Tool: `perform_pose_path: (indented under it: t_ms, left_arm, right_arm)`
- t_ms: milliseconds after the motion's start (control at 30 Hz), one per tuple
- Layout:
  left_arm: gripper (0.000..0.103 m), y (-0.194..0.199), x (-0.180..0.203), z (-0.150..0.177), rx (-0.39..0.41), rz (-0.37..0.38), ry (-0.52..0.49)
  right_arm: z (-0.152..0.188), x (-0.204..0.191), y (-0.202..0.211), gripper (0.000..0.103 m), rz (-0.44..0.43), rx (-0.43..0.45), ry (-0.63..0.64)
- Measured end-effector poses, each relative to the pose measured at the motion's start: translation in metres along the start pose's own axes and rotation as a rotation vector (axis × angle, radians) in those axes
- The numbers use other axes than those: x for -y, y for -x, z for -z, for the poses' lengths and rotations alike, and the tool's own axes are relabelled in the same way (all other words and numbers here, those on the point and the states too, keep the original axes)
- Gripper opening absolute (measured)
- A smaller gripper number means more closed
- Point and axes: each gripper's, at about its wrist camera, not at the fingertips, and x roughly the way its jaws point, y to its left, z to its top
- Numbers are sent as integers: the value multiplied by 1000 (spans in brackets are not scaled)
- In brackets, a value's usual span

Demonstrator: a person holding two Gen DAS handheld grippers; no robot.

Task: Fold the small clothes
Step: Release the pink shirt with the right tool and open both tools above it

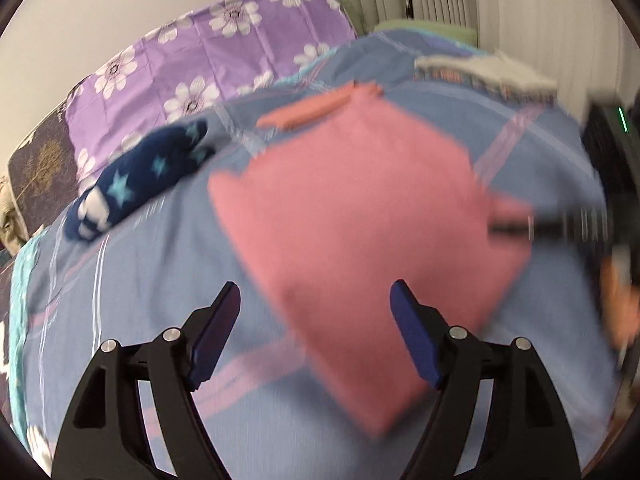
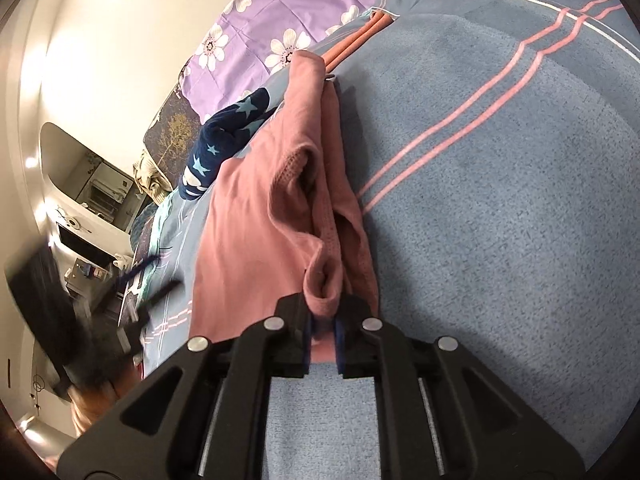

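Black two-finger right gripper (image 2: 323,322) is seen clamped on a bunched edge of the folded pink cotton garment (image 2: 256,216), which is spread on the blue striped bedspread (image 2: 500,200). Left gripper (image 1: 316,312) is held released — nothing between its blue pads (image 1: 218,336). Navy star-print fleece piece (image 1: 140,180) is noted toward the bedspread's far left edge, by the purple floral pillow (image 1: 200,52).

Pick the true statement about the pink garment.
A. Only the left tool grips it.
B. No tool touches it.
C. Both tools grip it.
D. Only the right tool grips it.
D: the right tool pinches a bunched edge of the pink garment; the left tool stands open and empty.
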Motion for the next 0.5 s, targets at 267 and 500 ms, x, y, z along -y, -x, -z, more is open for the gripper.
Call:
perform_pose_path:
  t_ms: [267,500]
  left_arm:
    - [77,15,7,44,38,7,-16]
    - [62,7,-4,60,-15,59,44]
  right_arm:
    - [-14,-24,12,5,-19,54,29]
    - [-7,-10,11,8,121,-17,-14]
